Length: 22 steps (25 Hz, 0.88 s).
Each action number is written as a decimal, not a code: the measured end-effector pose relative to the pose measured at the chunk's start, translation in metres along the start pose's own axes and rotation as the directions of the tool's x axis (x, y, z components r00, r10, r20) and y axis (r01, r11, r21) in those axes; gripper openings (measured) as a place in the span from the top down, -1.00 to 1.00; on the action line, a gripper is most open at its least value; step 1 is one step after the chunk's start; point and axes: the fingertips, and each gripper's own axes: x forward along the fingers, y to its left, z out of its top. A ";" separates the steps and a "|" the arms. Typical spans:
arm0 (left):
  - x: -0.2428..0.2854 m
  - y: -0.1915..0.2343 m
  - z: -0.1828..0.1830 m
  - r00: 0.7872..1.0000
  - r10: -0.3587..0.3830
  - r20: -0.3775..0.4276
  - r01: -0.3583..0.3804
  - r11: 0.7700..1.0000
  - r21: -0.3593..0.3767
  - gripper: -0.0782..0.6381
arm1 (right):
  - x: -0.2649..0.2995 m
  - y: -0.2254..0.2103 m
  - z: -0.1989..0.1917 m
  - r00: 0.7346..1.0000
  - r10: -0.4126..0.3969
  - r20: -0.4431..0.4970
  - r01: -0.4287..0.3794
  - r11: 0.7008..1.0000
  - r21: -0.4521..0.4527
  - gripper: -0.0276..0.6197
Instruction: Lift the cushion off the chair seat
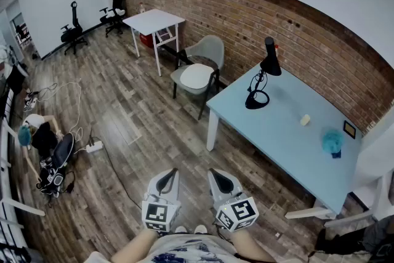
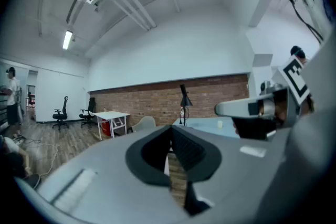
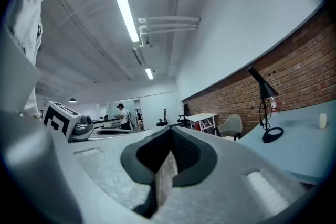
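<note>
A grey shell chair (image 1: 205, 52) stands by the brick wall, with a round white cushion (image 1: 196, 77) lying on its seat. It also shows small and far off as the chair (image 2: 143, 123) in the left gripper view and the chair (image 3: 231, 125) in the right gripper view. My left gripper (image 1: 168, 176) and right gripper (image 1: 218, 175) are held side by side close to my body, well short of the chair. Both are shut with nothing between their jaws.
A light blue table (image 1: 289, 132) at the right carries a black desk lamp (image 1: 263, 74), a small yellowish object (image 1: 305, 120) and a teal object (image 1: 332, 142). A white table (image 1: 154, 21) and office chairs (image 1: 74, 31) stand farther back. Cables and a bag (image 1: 52, 160) lie on the floor at left.
</note>
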 end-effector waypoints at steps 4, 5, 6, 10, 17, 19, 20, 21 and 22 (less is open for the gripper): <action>0.009 -0.001 0.001 1.000 0.011 0.004 -0.011 1.000 -0.004 0.81 | 0.006 -0.008 0.006 1.000 0.007 0.003 -0.007 1.000 -0.015 0.92; 0.012 0.000 0.000 1.000 0.017 0.003 -0.017 1.000 -0.005 0.81 | 0.007 -0.010 0.006 1.000 0.012 0.002 -0.012 1.000 -0.021 0.92; 0.014 0.001 0.000 1.000 0.024 0.002 -0.024 1.000 -0.008 0.81 | 0.008 -0.011 0.006 1.000 0.019 0.000 -0.019 1.000 -0.025 0.92; 0.024 0.007 0.002 0.999 0.044 0.004 -0.044 0.999 -0.004 0.81 | 0.012 -0.025 0.003 1.000 0.024 -0.009 -0.024 1.000 0.015 0.92; 0.040 0.020 -0.003 0.999 0.042 -0.016 -0.042 0.999 0.005 0.81 | 0.035 -0.040 -0.005 0.999 0.041 -0.032 -0.039 0.997 0.064 0.92; 0.053 0.027 -0.006 0.999 0.038 -0.018 -0.038 0.999 0.004 0.81 | 0.047 -0.046 -0.007 0.998 0.046 -0.036 -0.043 0.997 0.067 0.92; 0.060 0.032 -0.006 0.999 0.034 -0.018 -0.034 0.999 0.005 0.81 | 0.055 -0.049 -0.010 0.998 0.047 -0.041 -0.044 0.997 0.070 0.92; 0.068 0.038 -0.007 0.999 0.029 -0.018 -0.029 1.000 0.005 0.81 | 0.064 -0.053 -0.012 0.998 0.047 -0.049 -0.043 0.996 0.073 0.92; 0.077 0.045 -0.008 1.000 0.024 -0.017 -0.023 1.000 0.004 0.81 | 0.074 -0.057 -0.015 0.997 0.047 -0.057 -0.042 0.996 0.077 0.92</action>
